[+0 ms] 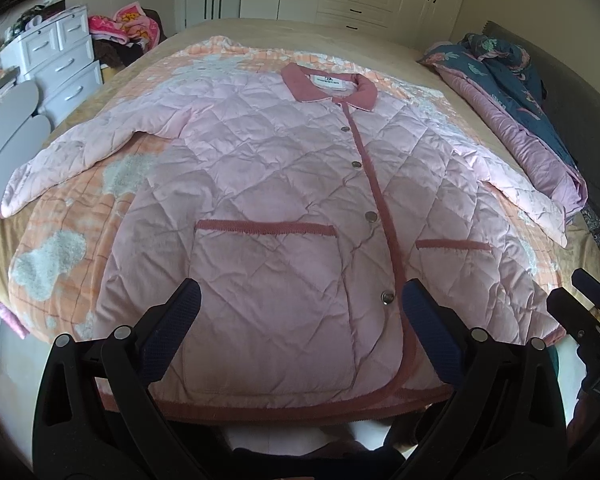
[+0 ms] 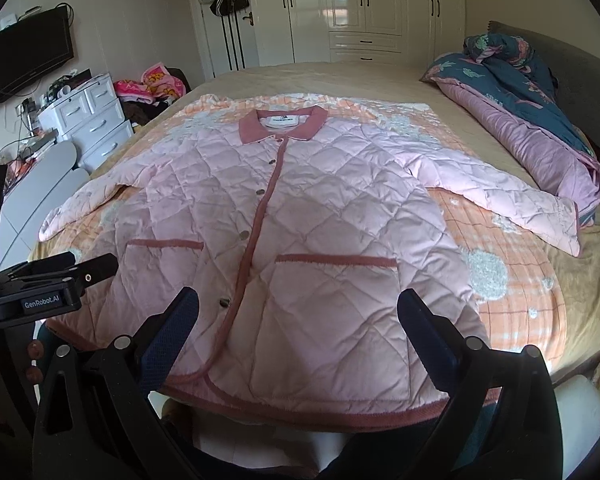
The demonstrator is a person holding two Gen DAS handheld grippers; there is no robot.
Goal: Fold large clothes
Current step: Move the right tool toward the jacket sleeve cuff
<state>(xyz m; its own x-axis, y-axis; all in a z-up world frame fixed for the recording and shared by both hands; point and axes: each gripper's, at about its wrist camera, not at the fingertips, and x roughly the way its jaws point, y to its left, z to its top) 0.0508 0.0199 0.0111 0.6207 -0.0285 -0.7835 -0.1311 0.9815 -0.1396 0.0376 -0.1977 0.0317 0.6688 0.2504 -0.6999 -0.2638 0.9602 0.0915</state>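
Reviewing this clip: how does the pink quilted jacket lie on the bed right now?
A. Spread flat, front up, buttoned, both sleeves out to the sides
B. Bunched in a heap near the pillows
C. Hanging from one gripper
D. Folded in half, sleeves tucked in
A: the pink quilted jacket lies flat, front up and buttoned, sleeves spread, with the left gripper and right gripper open and holding nothing.

Soft daylight, sharp focus, fisheye-warped edges.

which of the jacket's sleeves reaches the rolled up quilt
The sleeve on the right side of the jacket: its cuff lies against the quilt; the other sleeve points toward the white drawers.
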